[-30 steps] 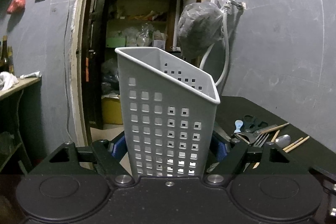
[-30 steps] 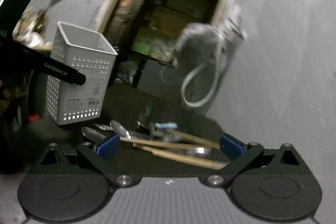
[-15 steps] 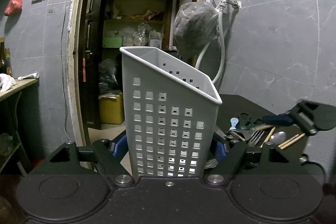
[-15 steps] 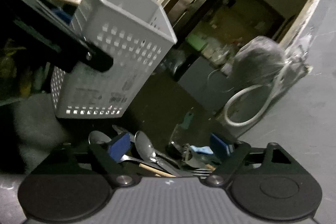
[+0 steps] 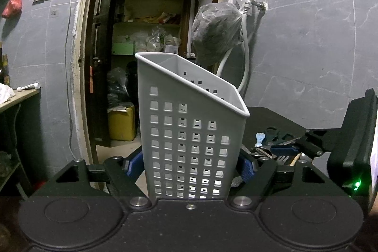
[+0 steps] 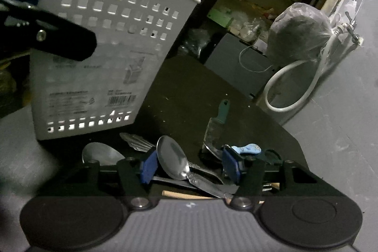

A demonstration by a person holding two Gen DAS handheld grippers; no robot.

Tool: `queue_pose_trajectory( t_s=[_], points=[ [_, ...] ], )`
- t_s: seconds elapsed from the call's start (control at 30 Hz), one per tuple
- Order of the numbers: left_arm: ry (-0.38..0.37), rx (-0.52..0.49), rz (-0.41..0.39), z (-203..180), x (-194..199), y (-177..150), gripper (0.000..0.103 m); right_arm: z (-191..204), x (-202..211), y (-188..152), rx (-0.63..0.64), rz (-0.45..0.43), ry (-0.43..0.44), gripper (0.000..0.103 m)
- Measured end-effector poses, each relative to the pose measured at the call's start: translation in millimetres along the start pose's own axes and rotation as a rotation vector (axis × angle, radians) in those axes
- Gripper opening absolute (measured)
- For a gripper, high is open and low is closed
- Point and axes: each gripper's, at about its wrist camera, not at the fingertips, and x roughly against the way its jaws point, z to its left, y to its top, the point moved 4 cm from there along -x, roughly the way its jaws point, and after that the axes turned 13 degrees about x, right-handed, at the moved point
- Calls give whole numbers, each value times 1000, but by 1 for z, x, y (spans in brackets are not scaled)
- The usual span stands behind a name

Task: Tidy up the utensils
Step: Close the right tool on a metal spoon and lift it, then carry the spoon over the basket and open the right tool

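A grey perforated utensil holder (image 5: 189,134) stands upright between the blue pads of my left gripper (image 5: 190,165), which is shut on its lower walls. In the right wrist view the same holder (image 6: 106,51) rises at the left, with a left finger (image 6: 59,41) across it. My right gripper (image 6: 189,164) hangs low over the utensil pile, jaws closing. A steel spoon (image 6: 172,157) lies between them, and the pads do not press on it. In the left wrist view the right gripper (image 5: 295,149) reaches into the pile (image 5: 267,152).
On the dark table (image 6: 184,91) lie a teal-handled knife (image 6: 216,126), a second spoon (image 6: 99,152), a pale blue small utensil (image 6: 248,149) and wooden handles (image 6: 184,194). A grey wall with tap and hose (image 6: 307,86) is at right, and an open doorway (image 5: 153,39) lies behind.
My right gripper has come down and in over the utensil pile, its jaws narrowing around the spoon, and it has entered the left wrist view. The holder stays held in place.
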Motion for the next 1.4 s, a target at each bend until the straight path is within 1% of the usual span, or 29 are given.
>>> queue_pose_trajectory(
  t_s=[0.07, 0.13, 0.2, 0.27, 0.33, 0.4, 0.47, 0.6, 0.7, 0.8, 0.93, 0.97, 1.07, 1.2, 1.3, 1.33, 1.4],
  points=[
    [-1, 0, 0, 0, 0, 0, 79, 1, 0, -1, -6, 0, 10, 56],
    [-1, -1, 1, -1, 0, 0, 79, 3, 1, 1, -5, 12, 14, 36],
    [-2, -1, 1, -1, 0, 0, 79, 5, 3, 0, -13, 29, 20, 26],
    [-4, -1, -1, -1, 0, -1, 79, 3, 4, 0, -21, 37, 19, 20],
    [-4, -2, -5, -1, 0, -2, 79, 1, 2, 0, -22, 41, 17, 10],
    [-2, -6, -3, -3, 0, -2, 79, -1, 2, 0, -23, 37, 3, 6],
    [-1, -6, -3, -3, 0, -2, 79, -1, 3, -1, -2, 31, -11, 4],
    [-2, -6, -1, -4, 0, -1, 79, -3, 10, -2, -10, 8, -35, 3],
    [-3, -6, -1, -4, 0, -1, 79, -11, 24, 0, -36, -48, -56, 2],
    [-3, -7, -1, -4, 0, -1, 79, -25, 44, 5, -86, -133, -71, 2],
    [-2, -5, 0, -4, 0, -1, 79, -54, 73, 8, -253, -263, -43, 2],
    [-2, -5, 0, -4, 0, -1, 79, -61, 78, 7, -299, -279, -35, 2],
    [-5, -4, 0, -4, 0, -2, 79, -86, 89, -1, -473, -347, 41, 2],
    [-9, -6, 2, -5, 2, -3, 79, -117, 94, -17, -672, -392, 101, 2],
    [-14, -13, 4, -6, 6, -4, 79, -138, 98, -26, -780, -425, 145, 2],
    [-16, -16, 4, -7, 7, -4, 79, -150, 96, -29, -805, -439, 159, 2],
    [-18, -23, 3, -8, 9, -6, 79, -160, 103, -31, -843, -480, 180, 2]
  ],
)
